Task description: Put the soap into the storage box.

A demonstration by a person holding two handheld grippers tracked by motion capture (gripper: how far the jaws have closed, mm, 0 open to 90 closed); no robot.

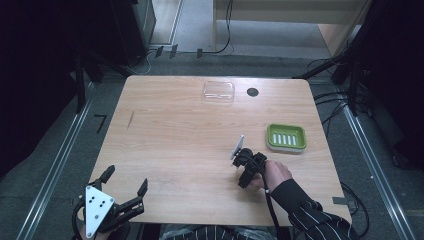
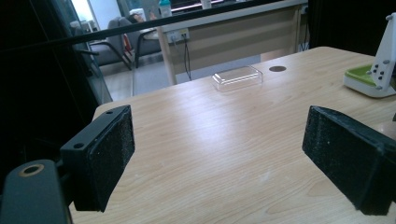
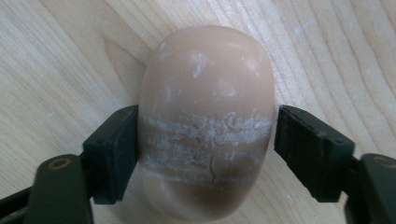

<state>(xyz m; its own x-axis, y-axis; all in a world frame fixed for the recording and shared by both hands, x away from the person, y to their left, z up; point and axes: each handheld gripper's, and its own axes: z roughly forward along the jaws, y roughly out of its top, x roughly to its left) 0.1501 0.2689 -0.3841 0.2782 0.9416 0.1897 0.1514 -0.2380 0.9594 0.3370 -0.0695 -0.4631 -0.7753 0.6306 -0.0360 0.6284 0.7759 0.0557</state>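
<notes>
Right claw clamped across a tan soap bar (chalky scuffs on top) lying on the wooden bench, near the green soap dish. Left claw spread wide, holding nothing, at the bench's near-left corner.

The soap bar runs past the picture's bottom edge.
</notes>
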